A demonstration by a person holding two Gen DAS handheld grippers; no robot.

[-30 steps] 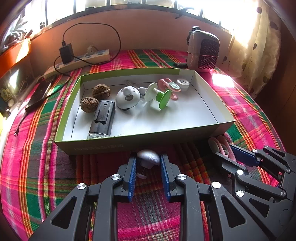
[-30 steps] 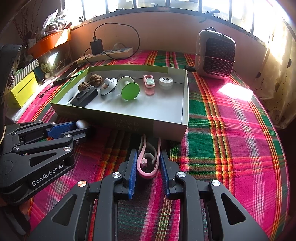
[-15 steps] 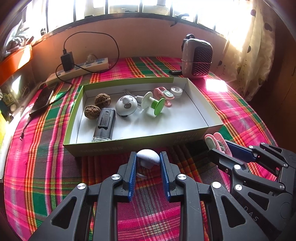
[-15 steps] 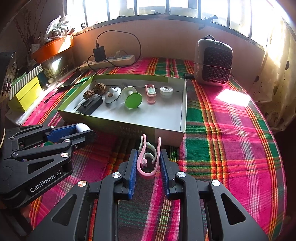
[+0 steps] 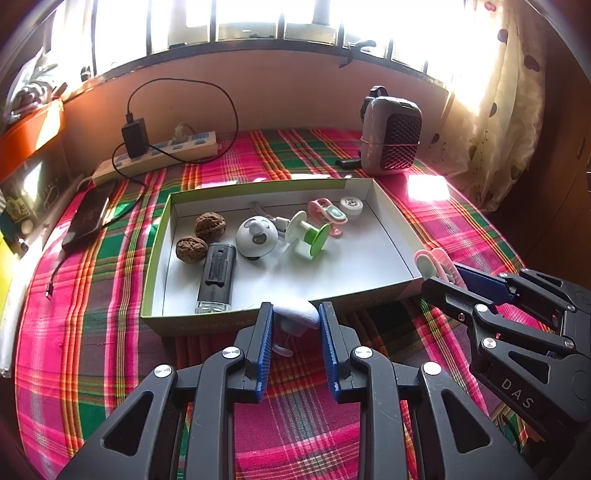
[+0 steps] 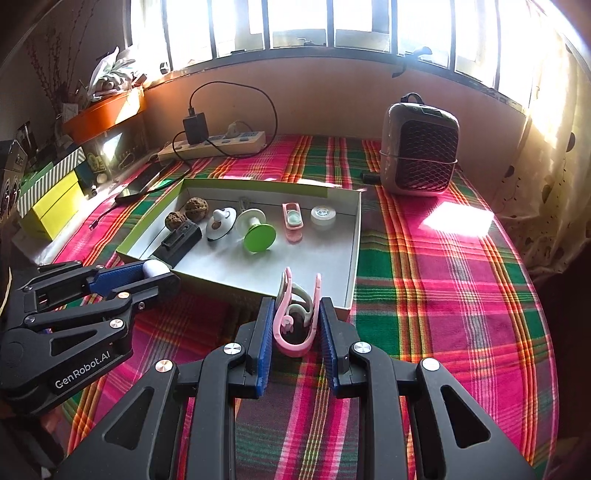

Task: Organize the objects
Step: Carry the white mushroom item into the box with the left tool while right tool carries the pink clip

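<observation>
Light source: daylight through the barred window (image 6: 332, 26), blown out to white.
Glare: a sun patch on the plaid cloth (image 6: 458, 221).
Shadows: soft, inside the box (image 5: 391, 221).
Edges: fisheye bending, dark corners.
Focus: sharp throughout.

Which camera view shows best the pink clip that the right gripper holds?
The right wrist view: the pink clip sits centred between the right gripper pads, its whole loop visible. In the left wrist view only its tips protrude from that gripper, at the right edge.
</observation>
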